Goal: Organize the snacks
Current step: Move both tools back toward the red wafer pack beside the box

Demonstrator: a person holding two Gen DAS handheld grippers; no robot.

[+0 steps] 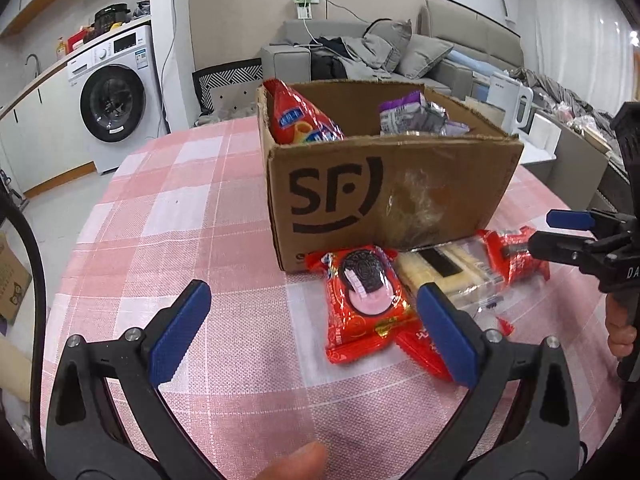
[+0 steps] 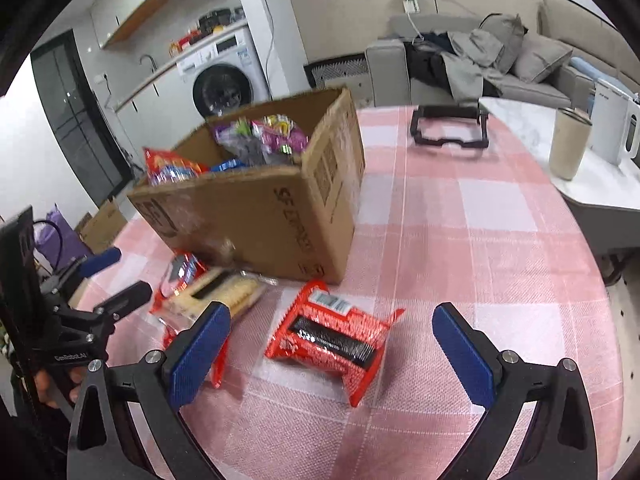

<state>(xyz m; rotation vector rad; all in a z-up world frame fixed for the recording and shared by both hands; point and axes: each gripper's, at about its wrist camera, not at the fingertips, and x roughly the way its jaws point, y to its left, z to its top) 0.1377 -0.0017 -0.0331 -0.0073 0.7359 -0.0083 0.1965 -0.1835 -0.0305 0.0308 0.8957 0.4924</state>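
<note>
A cardboard SF box (image 1: 384, 184) stands on the pink checked tablecloth and holds a red snack bag (image 1: 298, 118) and purple packets (image 1: 416, 116). In front of it lie a red Oreo pack (image 1: 364, 300), a clear pack of pale biscuits (image 1: 444, 272) and another red pack (image 1: 516, 258). My left gripper (image 1: 312, 328) is open and empty, just short of the Oreo pack. My right gripper (image 2: 332, 352) is open and empty around a red pack (image 2: 332, 336) lying near the box (image 2: 272, 208). It also shows in the left wrist view (image 1: 560, 232).
A black frame (image 2: 450, 128) lies on the far side of the table. A beige cup (image 2: 568, 144) and a white kettle (image 2: 612, 128) stand on a white side table at the right. A washing machine and a sofa are behind.
</note>
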